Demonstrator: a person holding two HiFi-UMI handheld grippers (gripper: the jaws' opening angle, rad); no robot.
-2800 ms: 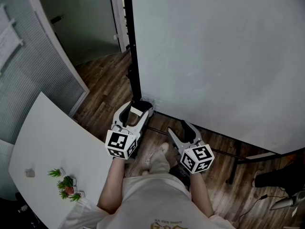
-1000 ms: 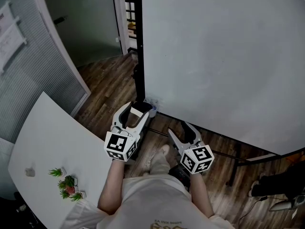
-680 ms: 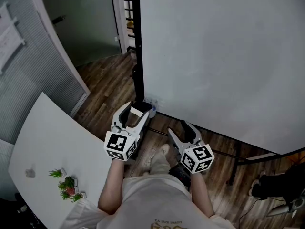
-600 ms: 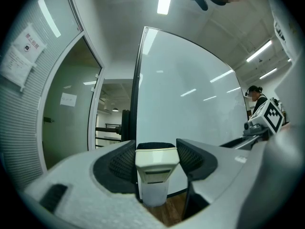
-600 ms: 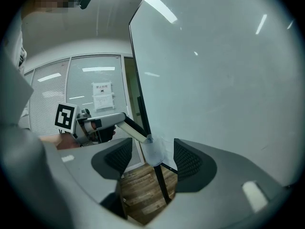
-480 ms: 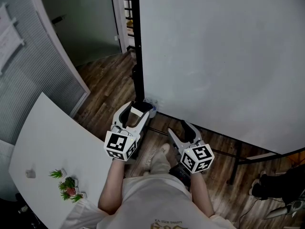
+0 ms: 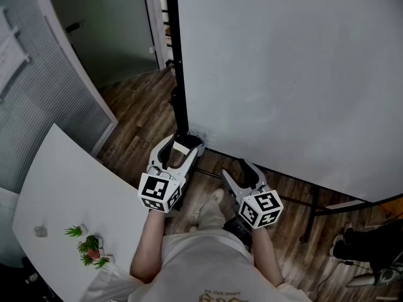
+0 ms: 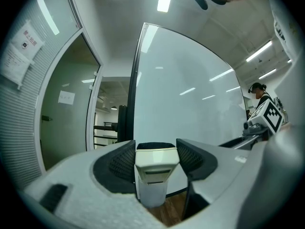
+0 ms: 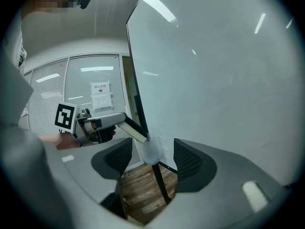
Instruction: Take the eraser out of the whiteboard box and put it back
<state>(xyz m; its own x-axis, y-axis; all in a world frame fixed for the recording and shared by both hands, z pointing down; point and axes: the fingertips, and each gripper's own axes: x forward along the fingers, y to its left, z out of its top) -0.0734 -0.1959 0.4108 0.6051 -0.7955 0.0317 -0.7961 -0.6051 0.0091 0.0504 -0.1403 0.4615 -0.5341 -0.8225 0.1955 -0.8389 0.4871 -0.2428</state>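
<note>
A cream eraser [image 7: 181,147] with a dark felt face stands between the jaws of my left gripper [image 7: 184,141], which is shut on it. In the left gripper view the eraser [image 8: 156,168] fills the gap between the pads. A small translucent box [image 7: 200,134] hangs at the lower left corner of the whiteboard [image 7: 283,74]. In the right gripper view the eraser [image 9: 133,130] reaches the top of the box [image 9: 151,149]; whether its tip is inside I cannot tell. My right gripper [image 7: 235,168] is open and empty, apart from the box and pointing at it.
A white table [image 7: 56,194] with small potted plants [image 7: 88,247] stands at the left. The whiteboard's black stand legs [image 7: 315,209] run over the wooden floor. A glass partition and door are behind at the left. Another person's legs [image 7: 368,241] show at the lower right.
</note>
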